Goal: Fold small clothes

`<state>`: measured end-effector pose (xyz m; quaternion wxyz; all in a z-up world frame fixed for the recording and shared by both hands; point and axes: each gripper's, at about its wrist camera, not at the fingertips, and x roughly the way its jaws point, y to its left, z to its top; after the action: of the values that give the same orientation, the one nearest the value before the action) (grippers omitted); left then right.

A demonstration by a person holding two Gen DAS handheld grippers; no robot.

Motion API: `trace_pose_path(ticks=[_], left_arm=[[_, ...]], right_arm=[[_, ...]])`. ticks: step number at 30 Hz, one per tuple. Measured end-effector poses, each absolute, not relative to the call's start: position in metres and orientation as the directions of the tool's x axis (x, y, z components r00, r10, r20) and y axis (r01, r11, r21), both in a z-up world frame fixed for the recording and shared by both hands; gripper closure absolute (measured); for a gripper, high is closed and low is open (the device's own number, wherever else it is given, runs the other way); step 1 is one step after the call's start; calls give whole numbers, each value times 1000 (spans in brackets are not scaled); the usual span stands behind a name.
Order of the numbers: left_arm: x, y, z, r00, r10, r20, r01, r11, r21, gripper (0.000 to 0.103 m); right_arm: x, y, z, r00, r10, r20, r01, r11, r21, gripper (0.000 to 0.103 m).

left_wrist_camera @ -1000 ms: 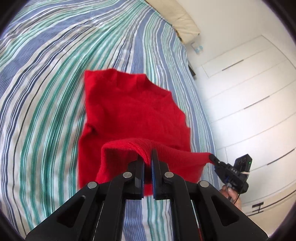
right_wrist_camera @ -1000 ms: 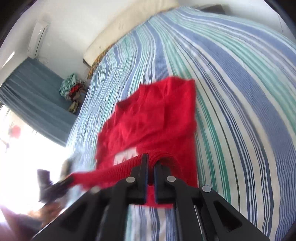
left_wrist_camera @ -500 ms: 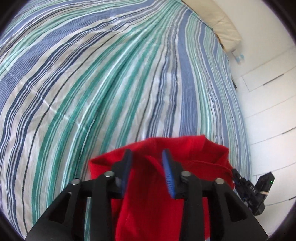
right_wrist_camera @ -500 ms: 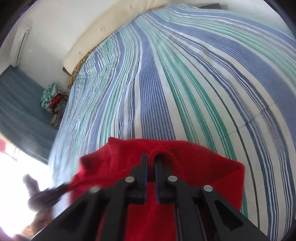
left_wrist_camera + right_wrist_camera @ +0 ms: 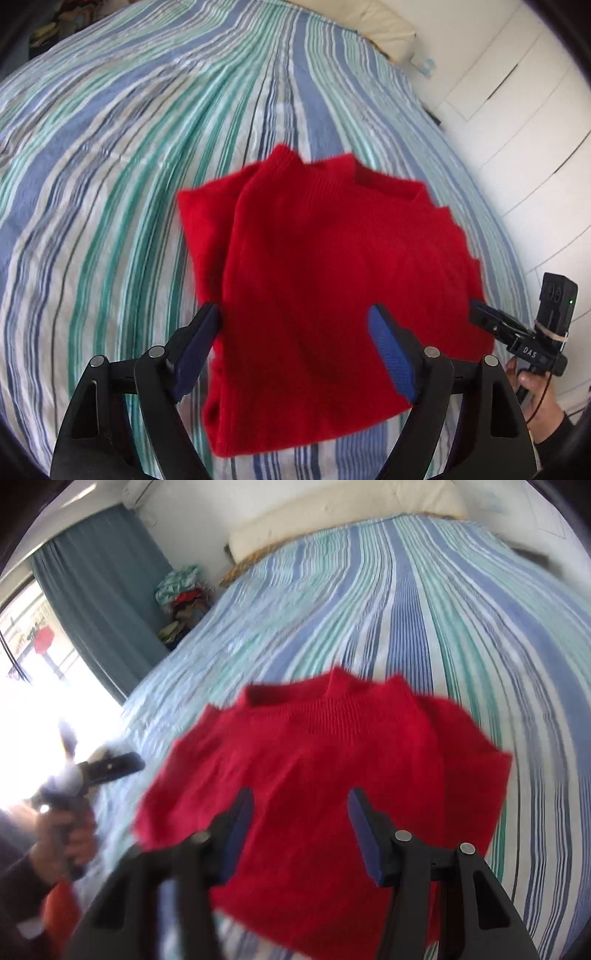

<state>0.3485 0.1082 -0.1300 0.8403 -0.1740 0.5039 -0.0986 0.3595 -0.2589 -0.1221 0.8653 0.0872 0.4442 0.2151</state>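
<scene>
Striped bedspread (image 5: 147, 155) carries folded red knit sweater (image 5: 317, 295), ribbed hem uppermost

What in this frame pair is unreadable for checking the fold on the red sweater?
- Red sweater near hem: left wrist view, hidden behind the open left hand-held gripper.
- Sweater edges: right wrist view, motion-blurred; layers uncountable.
- Clothes pile beside the curtain: right wrist view, too small to identify.

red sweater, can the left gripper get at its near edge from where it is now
Probably yes. The left gripper is open, its fingers spread over the red sweater on the striped bed, and nothing lies between them and the near edge.
</scene>
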Motion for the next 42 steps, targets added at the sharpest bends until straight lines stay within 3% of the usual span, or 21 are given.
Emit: trace_pose_path(ticks=[1, 2, 3, 4, 5, 7, 8, 12, 16, 26, 32, 42], left_arm=[[346, 110, -139, 442, -316, -840, -41, 928, -370, 34], [340, 113, -141, 426, -303, -852, -65, 930, -363, 38], [330, 119, -137, 436, -317, -842, -74, 920, -385, 38], [317, 124, -130, 459, -337, -822, -73, 908, -413, 32], [303, 128, -121, 483, -339, -808, -68, 905, -420, 27], [273, 132, -105, 539, -295, -789, -50, 924, -380, 11], [258, 133, -101, 561, -269, -783, -39, 936, -350, 10], [216, 140, -112, 575, -172, -800, -46, 969, -242, 9], [200, 150, -141, 546, -75, -834, -120, 979, -166, 9], [184, 135, -167, 551, -10, -835, -96, 992, -75, 1], [183, 137, -169, 555, -20, -832, -93, 992, -86, 0], [183, 134, -171, 556, -8, -831, -89, 994, -69, 0]], right_arm=[[352, -264, -140, 488, 402, -775, -265, 914, 307, 50], [346, -274, -156, 471, 346, -812, -218, 937, 273, 59], [337, -286, -161, 476, 331, -815, -191, 943, 272, 67], [327, -296, -157, 500, 321, -804, -168, 947, 273, 67], [319, -303, -148, 525, 305, -795, -147, 952, 268, 66], [298, -307, -129, 563, 281, -777, -133, 959, 251, 48], [287, -305, -120, 581, 279, -764, -145, 960, 241, 44], [251, -294, -113, 579, 271, -769, -178, 962, 206, 44], [230, -295, -133, 559, 276, -782, -106, 959, 263, 44], [172, -298, -175, 618, 202, -760, 67, 950, 306, 38], [175, -292, -182, 623, 193, -758, 59, 955, 291, 32], [170, -290, -183, 642, 188, -743, 47, 958, 283, 32]])
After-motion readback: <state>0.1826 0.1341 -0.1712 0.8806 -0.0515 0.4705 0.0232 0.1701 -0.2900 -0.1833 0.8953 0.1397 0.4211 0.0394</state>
